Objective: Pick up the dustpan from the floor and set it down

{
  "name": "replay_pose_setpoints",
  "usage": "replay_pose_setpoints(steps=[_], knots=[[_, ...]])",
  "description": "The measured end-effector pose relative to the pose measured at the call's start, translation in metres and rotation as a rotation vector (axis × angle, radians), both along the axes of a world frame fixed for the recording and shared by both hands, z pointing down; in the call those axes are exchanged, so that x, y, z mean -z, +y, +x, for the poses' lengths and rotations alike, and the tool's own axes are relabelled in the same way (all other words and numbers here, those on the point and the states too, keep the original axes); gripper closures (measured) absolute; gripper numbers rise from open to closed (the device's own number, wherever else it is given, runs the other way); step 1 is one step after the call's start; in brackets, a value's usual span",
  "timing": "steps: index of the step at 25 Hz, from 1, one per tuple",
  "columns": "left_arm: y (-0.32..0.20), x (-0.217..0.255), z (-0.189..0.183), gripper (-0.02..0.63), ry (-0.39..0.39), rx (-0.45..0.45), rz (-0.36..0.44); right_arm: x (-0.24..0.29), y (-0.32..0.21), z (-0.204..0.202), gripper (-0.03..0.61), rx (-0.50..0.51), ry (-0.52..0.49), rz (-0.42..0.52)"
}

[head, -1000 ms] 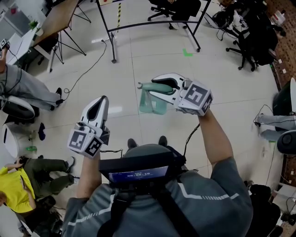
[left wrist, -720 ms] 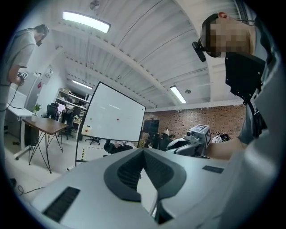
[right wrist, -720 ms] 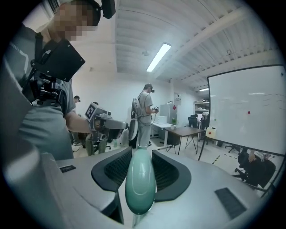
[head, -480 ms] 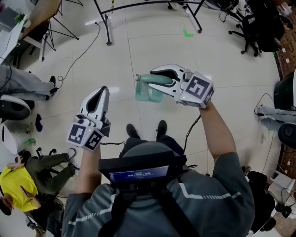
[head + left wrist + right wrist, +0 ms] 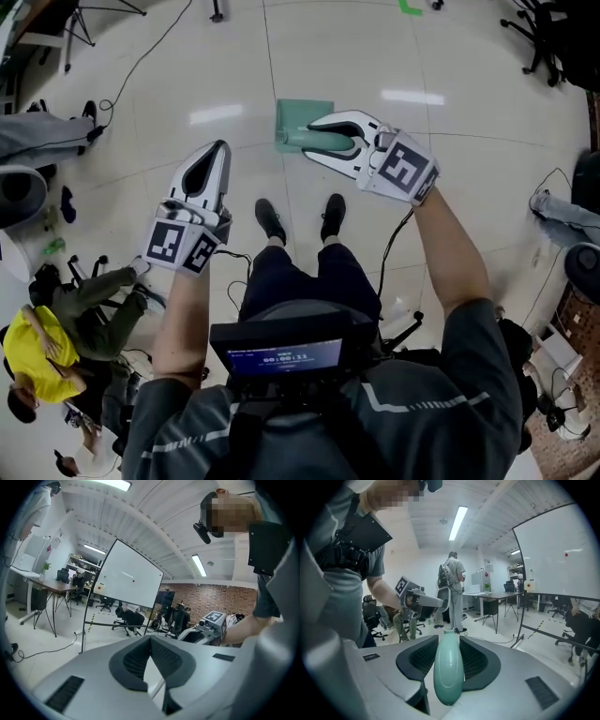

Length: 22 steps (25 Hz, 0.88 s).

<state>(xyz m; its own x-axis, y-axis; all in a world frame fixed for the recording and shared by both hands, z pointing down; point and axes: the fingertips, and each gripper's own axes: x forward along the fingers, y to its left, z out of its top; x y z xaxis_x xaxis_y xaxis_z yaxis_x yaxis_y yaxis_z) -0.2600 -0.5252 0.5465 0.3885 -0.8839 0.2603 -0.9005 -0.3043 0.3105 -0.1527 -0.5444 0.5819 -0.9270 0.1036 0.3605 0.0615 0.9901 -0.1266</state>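
A pale green dustpan (image 5: 303, 115) lies flat-looking just above or on the tiled floor ahead of the person's shoes; whether it touches I cannot tell. My right gripper (image 5: 315, 141) is shut on its rounded green handle (image 5: 323, 141), which shows between the dark pads in the right gripper view as a green handle (image 5: 448, 667) running out past the right gripper (image 5: 449, 641). My left gripper (image 5: 217, 150) is at the left, apart from the dustpan, its tips together and nothing held. In the left gripper view the left gripper (image 5: 150, 639) points across the room.
The person's black shoes (image 5: 270, 221) stand just behind the dustpan. A black cable (image 5: 142, 64) trails over the floor at the back left. People sit at the left edge (image 5: 42, 342). A whiteboard on a stand (image 5: 129, 581) and office chairs (image 5: 126, 618) are farther off.
Both grippers have sunk toward the floor as the person bent down. The dustpan went down with the right gripper and now shows close to the tiles.
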Motion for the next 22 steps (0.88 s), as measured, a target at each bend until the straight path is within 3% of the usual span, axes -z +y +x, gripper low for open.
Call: replay_pose_setpoints(steps=[6, 10, 17, 22], knots=[[0.003, -0.108, -0.019, 0.591, 0.013, 0.023, -0.09, -0.121, 0.017, -0.022, 0.42, 0.055, 0.045, -0.032], [0.002, -0.162, -0.015, 0.591, 0.014, 0.018, -0.123, -0.174, 0.026, -0.023, 0.42, 0.07, 0.049, -0.036], [0.009, -0.217, 0.021, 0.591, 0.041, 0.02, -0.171, -0.226, 0.06, 0.006, 0.42, 0.102, 0.055, -0.072], [0.036, -0.23, 0.027, 0.591, 0.052, 0.014, -0.182, -0.245, 0.104, 0.011, 0.42, 0.12, 0.072, -0.082]])
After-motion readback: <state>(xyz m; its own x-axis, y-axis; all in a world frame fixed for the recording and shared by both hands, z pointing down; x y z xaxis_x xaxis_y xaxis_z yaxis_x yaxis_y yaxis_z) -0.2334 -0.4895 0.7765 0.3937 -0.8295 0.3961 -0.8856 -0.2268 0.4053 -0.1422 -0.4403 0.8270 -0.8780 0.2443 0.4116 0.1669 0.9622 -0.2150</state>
